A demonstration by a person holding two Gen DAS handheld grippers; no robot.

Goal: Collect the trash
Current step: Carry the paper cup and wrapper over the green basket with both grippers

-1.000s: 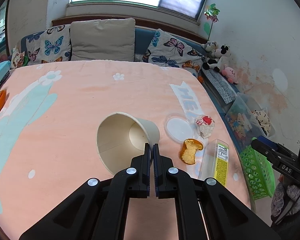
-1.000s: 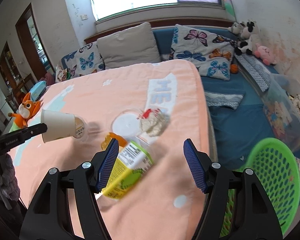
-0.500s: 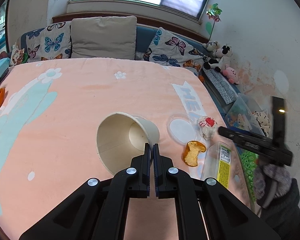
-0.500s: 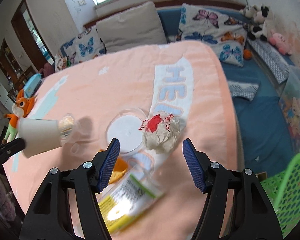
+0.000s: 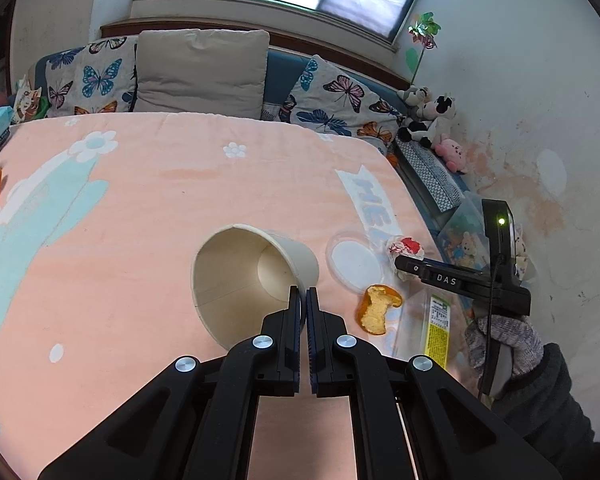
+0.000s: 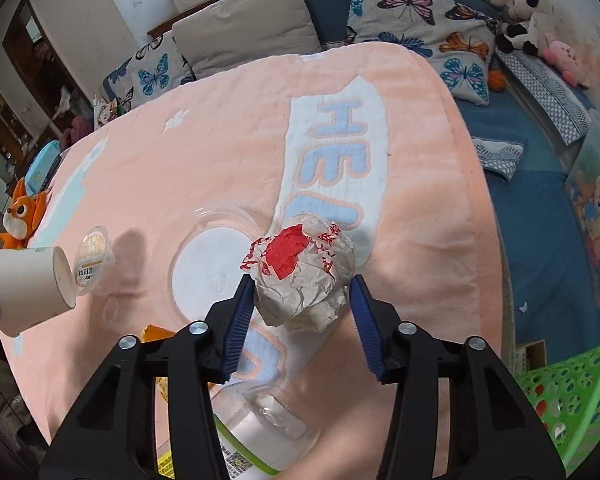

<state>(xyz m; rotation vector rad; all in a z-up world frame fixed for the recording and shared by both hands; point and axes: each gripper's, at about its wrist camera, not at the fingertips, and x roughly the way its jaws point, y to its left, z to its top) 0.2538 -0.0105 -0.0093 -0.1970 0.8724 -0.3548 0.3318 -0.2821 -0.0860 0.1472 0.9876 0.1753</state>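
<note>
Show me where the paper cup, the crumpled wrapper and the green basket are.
paper cup [image 5: 240, 276], left wrist view, inner wall
crumpled wrapper [image 6: 304, 276], right wrist view, middle of the ball
green basket [image 6: 572, 396], right wrist view, mesh side wall

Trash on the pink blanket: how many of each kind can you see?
Paper cup: 1
Crumpled paper wrapper: 1
Clear plastic lid: 1
Orange peel: 1
Clear plastic bottle with a green and yellow label: 1
Small sealed snack cup: 1
Total: 6
</note>
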